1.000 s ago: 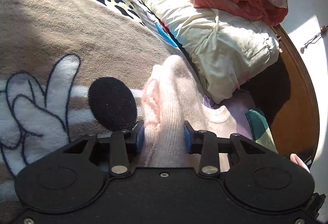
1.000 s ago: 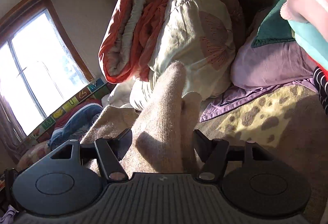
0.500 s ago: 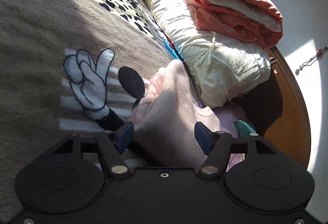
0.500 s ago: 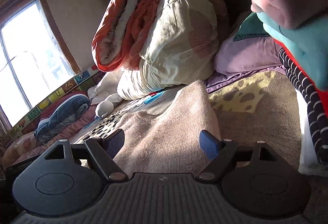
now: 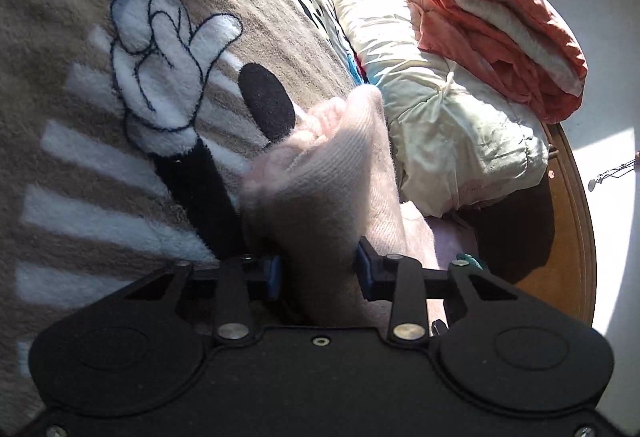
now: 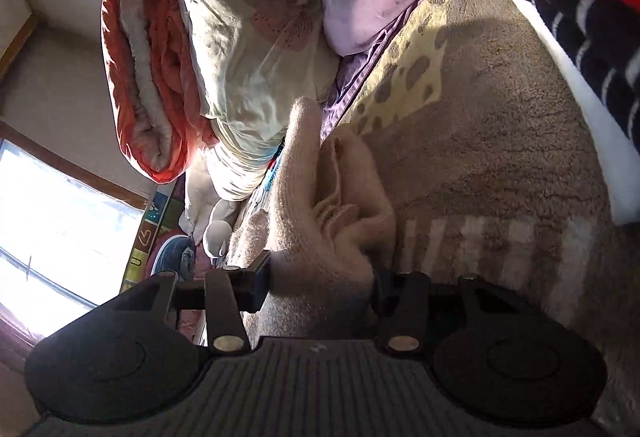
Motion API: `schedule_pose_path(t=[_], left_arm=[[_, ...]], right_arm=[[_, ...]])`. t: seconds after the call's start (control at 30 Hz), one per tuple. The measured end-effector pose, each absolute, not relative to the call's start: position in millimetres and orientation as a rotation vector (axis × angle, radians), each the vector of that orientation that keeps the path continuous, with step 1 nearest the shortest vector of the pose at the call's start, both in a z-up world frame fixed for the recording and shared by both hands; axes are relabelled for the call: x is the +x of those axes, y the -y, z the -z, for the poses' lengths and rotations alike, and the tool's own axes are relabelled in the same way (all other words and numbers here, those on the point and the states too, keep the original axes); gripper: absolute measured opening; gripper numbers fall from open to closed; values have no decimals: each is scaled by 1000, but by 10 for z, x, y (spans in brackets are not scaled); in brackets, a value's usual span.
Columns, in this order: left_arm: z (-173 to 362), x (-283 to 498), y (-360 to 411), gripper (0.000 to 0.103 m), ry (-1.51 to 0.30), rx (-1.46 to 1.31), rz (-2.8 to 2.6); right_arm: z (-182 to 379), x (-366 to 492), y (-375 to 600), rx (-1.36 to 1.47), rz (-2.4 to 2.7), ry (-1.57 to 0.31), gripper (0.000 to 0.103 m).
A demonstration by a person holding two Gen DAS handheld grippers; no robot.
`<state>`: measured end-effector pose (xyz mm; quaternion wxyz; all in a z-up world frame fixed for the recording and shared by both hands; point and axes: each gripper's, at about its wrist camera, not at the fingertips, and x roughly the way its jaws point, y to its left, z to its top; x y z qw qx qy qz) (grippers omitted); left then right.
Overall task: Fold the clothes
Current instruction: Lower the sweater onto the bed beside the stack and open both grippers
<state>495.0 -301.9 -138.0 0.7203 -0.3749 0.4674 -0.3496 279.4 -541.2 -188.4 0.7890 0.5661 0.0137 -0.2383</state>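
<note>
Sweater (image 5: 340, 177) — bunched between both tongs

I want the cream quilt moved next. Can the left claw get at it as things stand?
Probably not yet: the left claw is closing with the pink sweater bunched between its jaws. The cream quilt lies just beyond, otherwise unobstructed.

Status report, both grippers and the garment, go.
Left gripper closing on pink knit sweater. Right gripper closing on same sweater, bunched. Sweater over plush blanket. Nothing blocking.
</note>
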Motion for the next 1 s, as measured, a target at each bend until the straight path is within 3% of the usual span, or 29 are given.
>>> schedule_pose_path(t=[0.27,0.47,0.63,0.77,0.9,1.0], left_arm=[[1453,5168,3233,31,-963,-919,769],[1427,4878,2967,33,-990,-894,764],[1268,4629,3132,58,-1090,-850,809],[1241,4424,3608,61,-1194,-763,830],[1237,4207,3945,61,-1129,-715,735],[1309,4185,4057,42,-1142,-856,730]], right_arm=[[1849,2968,5519,1191,548,30,48],[1896,2826,5373,1178,568,3,48],[1868,2569,5234,1191,552,-55,49],[1854,2261,5143,1213,525,-58,53],[1842,1919,5006,1213,510,-73,55],[1866,1656,4922,1239,491,-75,55]])
